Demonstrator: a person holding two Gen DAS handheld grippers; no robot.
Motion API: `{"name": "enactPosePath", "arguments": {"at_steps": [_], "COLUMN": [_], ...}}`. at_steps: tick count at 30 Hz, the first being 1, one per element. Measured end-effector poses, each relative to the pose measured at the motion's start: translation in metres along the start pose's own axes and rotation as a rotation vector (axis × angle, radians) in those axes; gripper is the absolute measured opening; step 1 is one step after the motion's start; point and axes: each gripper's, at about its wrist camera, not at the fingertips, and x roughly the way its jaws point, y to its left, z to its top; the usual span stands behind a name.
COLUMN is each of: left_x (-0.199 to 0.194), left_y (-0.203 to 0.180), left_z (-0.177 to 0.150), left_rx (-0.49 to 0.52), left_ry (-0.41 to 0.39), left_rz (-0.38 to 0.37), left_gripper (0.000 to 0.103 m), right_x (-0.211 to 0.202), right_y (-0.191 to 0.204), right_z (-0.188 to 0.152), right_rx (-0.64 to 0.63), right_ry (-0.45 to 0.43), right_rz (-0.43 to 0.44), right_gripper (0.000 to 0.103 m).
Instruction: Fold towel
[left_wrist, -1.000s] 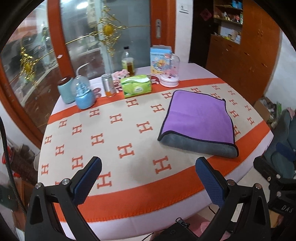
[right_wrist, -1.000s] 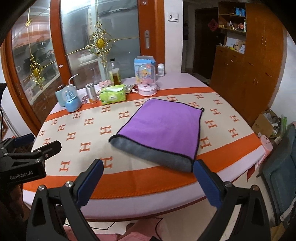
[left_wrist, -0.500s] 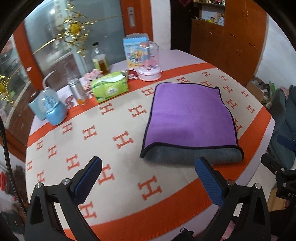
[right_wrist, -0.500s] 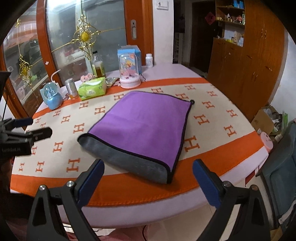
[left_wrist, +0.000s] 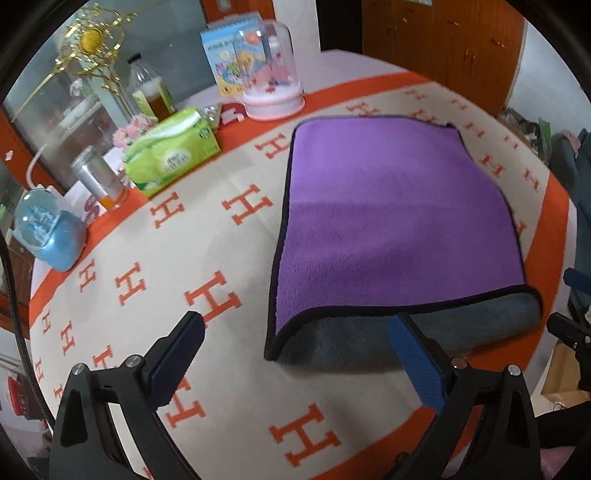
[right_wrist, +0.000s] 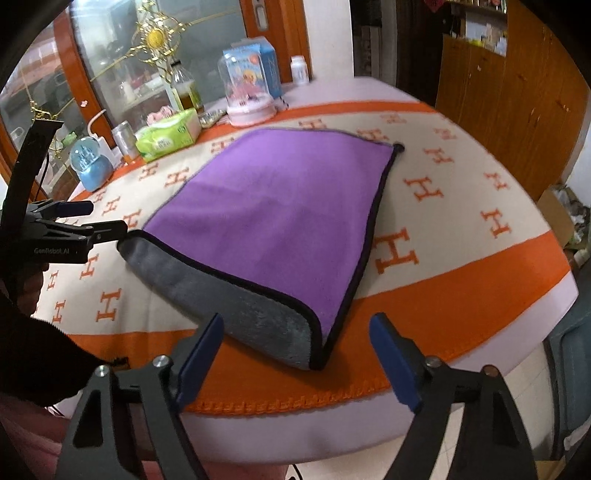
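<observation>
- Reading both wrist views, I see the purple towel (left_wrist: 391, 221) lying flat on the table, already folded once, with its grey underside (right_wrist: 229, 295) showing along the near edge.
- My left gripper (left_wrist: 295, 354) stands with jaws wide apart, holding nothing. It hovers over the tablecloth (left_wrist: 221, 258) just in front of the towel's near left corner, and its right finger (left_wrist: 417, 365) overlaps the grey strip in the picture (contact cannot be confirmed).
- My right gripper (right_wrist: 295, 350) is likewise spread apart and empty. It sits at the table edge, with the towel's near right corner (right_wrist: 314, 354) lying between its two fingers in the view, apart from both pads.
- In the right wrist view, the left gripper appears at the far left, its tip just beside the towel's near left corner.
- The tablecloth is cream with orange H letters and an orange border; the towel lies partly across that border on the near side.
- Items at the far side of the table, well apart from the towel: a green tissue pack (left_wrist: 171, 151), a clear dome on a pink base (left_wrist: 271, 66), a blue carton (right_wrist: 266, 66), an oil bottle (left_wrist: 149, 90), a metal can (left_wrist: 98, 177) and a blue snow globe (left_wrist: 48, 229).
- A white pill bottle (right_wrist: 300, 69) stands beside the carton.
</observation>
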Motion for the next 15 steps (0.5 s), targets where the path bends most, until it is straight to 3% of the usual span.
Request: {"name": "enactPosePath", "arguments": {"at_steps": [7,15], "left_x": [0.035,0.052], "left_y": [0.004,0.007], "left_z": [-0.001,-0.004], "left_rx": [0.007,-0.009], "left_ry": [0.077,0.138], "left_rz": [0.006,-0.052], "left_gripper": [0.095,0.066], "right_x": [0.024,0.031], "right_y": [-0.003,-0.003], "right_z": [-0.002,-0.001], "right_rx": [0.011,0.007], "right_ry": [0.058,0.081], "right_rz": [0.043,0.066], "right_gripper": [0.062,0.041]}}
